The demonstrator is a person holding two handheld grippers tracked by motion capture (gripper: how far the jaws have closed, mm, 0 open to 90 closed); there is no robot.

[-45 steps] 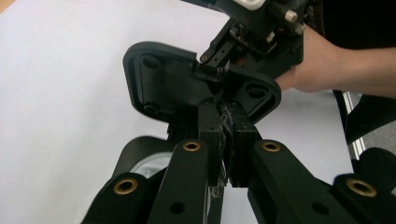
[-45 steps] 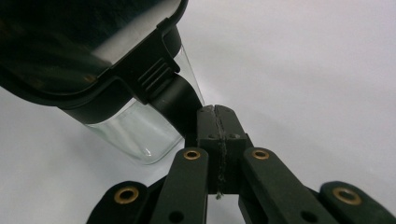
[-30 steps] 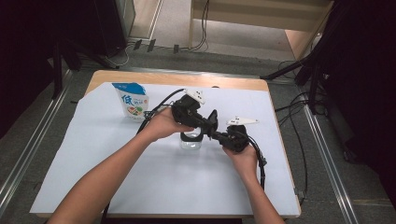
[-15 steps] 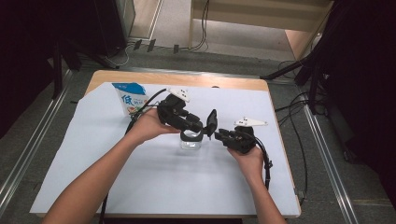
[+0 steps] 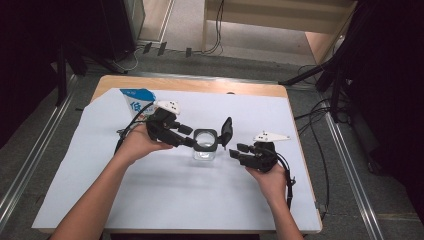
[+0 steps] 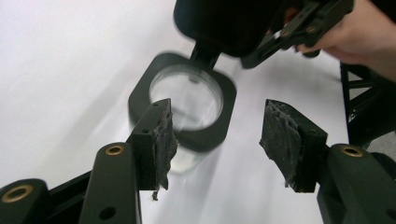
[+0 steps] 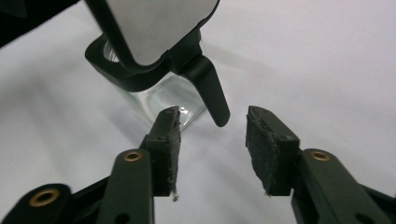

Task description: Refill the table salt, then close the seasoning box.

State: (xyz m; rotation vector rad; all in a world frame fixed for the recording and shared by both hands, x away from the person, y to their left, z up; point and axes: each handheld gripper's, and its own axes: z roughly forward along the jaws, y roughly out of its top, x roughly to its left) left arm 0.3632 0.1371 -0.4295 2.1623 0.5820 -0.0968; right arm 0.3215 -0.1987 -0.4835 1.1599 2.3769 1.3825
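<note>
Both grippers, left [image 5: 192, 142] and right [image 5: 235, 151], just opened, gripping nothing; jar [image 5: 205, 150] mid-tabletop, lid [image 5: 226, 132] up. Withdraw level, avoiding lid.

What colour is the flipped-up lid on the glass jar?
Black lid, with a pale inner face; the right gripper view shows it best.

- left gripper [image 5: 192, 142] centre-left of high view, jaws just been opening, nothing clamped, forearm from bottom left
- right gripper [image 5: 234, 151] centre-right, jaws also opening, apparently empty, hand below
</note>
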